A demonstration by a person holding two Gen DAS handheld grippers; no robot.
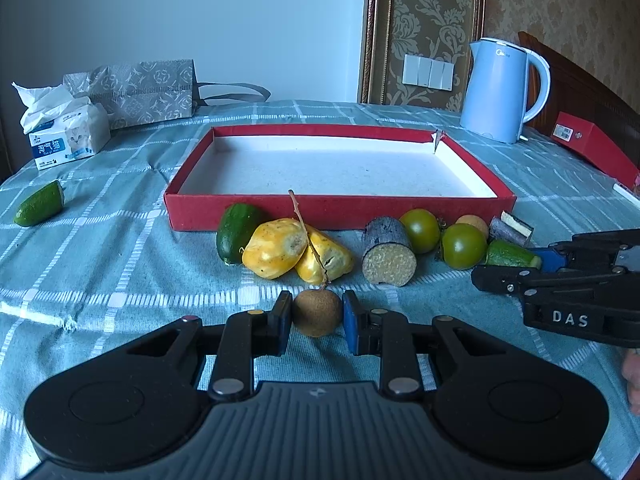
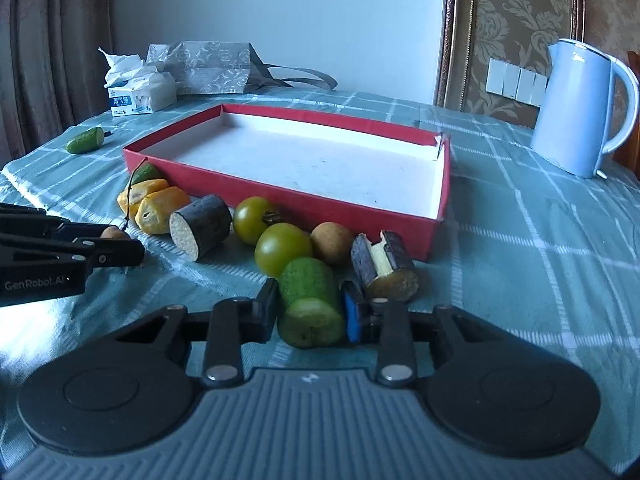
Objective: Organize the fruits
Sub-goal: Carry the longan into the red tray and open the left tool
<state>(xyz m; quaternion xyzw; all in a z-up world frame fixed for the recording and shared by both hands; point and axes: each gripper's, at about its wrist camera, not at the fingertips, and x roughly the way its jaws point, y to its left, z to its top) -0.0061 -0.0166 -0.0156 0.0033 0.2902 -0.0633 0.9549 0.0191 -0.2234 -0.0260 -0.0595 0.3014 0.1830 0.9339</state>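
Left tongs (image 1: 317, 322): narrowed around a small round brown fruit with a thin dry stem (image 1: 316, 312); the left pad touches its side, the blue right pad sits at or just off the other side, and contact there cannot be told. The fruit rests on the table.
Right tongs (image 2: 310, 314): closed against both sides of a short cut piece of green cucumber (image 2: 310, 304), cut face toward the camera, resting on the cloth.
Table (image 1: 120, 272): covered by a teal cloth with a white check.
Tray: a shallow red cardboard box with a white inside (image 1: 340, 210) lies in the middle of the table, nothing in it.
Fruit row: along the tray's near wall, left to right in the left wrist view, a dark green cucumber end (image 1: 236, 232), two yellow lumpy fruit pieces (image 1: 276, 248) touching each other, a dark-barked stub of sugarcane with a pale cut face (image 1: 388, 258), and two green tomatoes (image 1: 462, 246) close together.
Beside the right tongs: a second brown round fruit (image 2: 330, 242) and a split sugarcane piece (image 2: 386, 266), just right of the held cucumber.
Far left: a lone green cucumber piece (image 1: 40, 204), well apart from the row.
Back of table: a tissue pack (image 1: 66, 136), a grey patterned paper bag (image 1: 140, 92) and a pale blue electric kettle (image 1: 500, 92).
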